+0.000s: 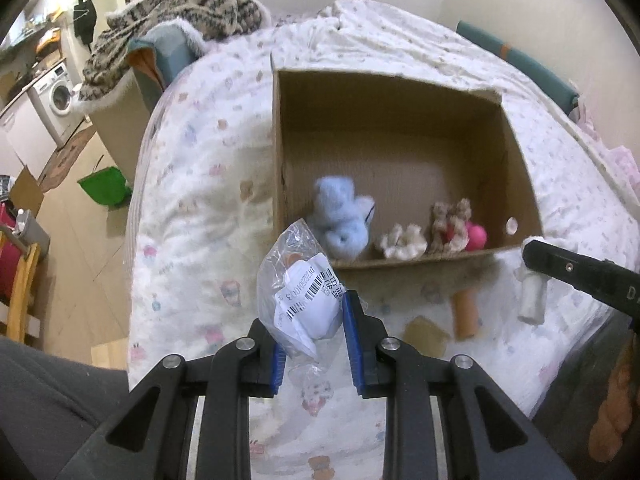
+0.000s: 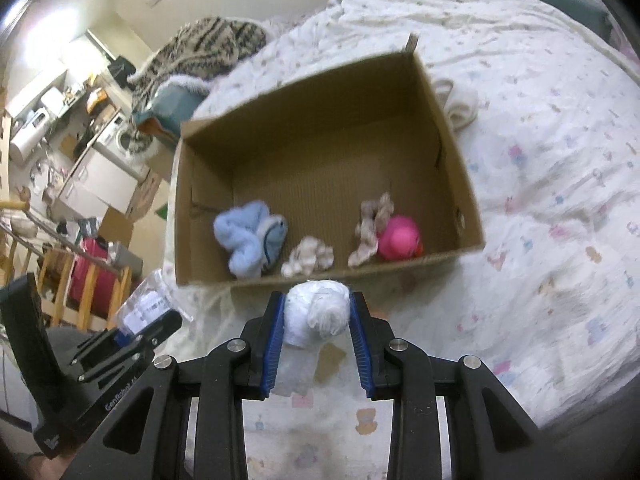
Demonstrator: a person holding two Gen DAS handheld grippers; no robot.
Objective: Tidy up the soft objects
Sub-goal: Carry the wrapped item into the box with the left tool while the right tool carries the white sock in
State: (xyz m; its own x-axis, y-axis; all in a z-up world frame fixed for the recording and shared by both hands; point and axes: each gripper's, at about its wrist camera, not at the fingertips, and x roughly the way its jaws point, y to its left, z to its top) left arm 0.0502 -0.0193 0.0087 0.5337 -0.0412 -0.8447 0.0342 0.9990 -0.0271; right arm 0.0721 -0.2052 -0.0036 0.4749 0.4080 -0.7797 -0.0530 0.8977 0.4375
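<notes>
Left claw [image 1: 314, 332] gripping labelled plastic bag [image 1: 304, 296]

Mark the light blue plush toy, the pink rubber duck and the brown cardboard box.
light blue plush toy [image 2: 250, 240], right wrist view, middle of its fluffy body
pink rubber duck [image 2: 398, 238], right wrist view, its round body
brown cardboard box [image 1: 384, 80], left wrist view, far wall's rim
</notes>
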